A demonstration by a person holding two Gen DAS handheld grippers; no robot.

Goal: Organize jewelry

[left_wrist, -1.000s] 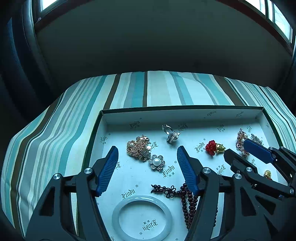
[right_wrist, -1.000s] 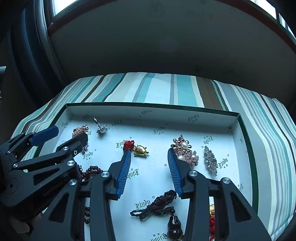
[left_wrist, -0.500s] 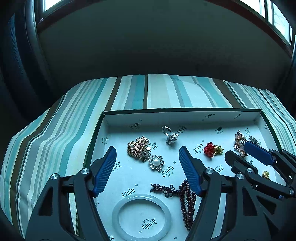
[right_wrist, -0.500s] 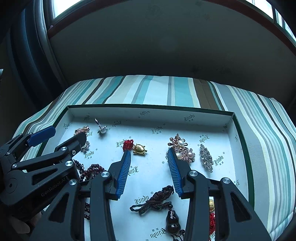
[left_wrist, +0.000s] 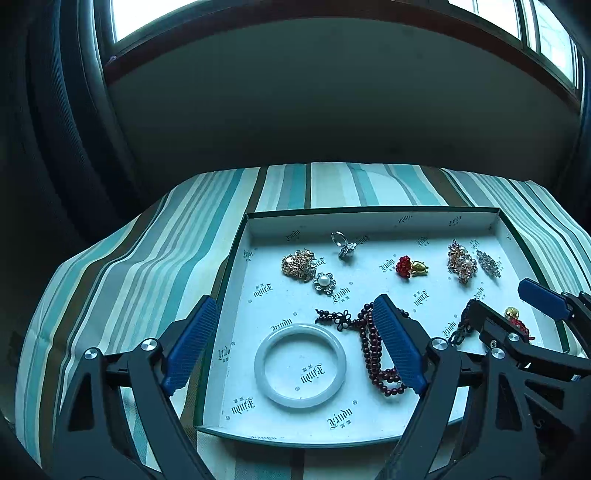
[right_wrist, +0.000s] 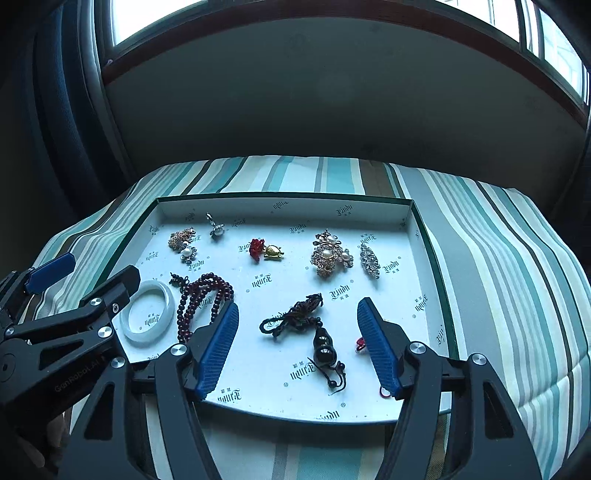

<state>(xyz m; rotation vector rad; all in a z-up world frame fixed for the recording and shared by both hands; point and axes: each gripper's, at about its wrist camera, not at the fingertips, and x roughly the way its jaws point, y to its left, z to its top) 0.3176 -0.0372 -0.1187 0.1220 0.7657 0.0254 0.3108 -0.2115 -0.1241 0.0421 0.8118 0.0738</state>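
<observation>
Both claws are held released above the jewelry tray [right_wrist: 428, 236]: the left claw [left_wrist: 291, 347] over the white bangle [left_wrist: 300, 364], the right claw [right_wrist: 297, 347] over the dark gourd pendant [right_wrist: 324, 347].

A striped cloth [left_wrist: 155, 266] in teal, white and brown covers the rounded worktop and drapes over its edges on both sides. Behind it rises a plain dark wall [right_wrist: 332, 122]. Above the wall runs a brown sill [left_wrist: 406, 26], with bright windows [right_wrist: 147, 14] over it. A dark curtain [left_wrist: 55, 129] hangs at the left.
</observation>
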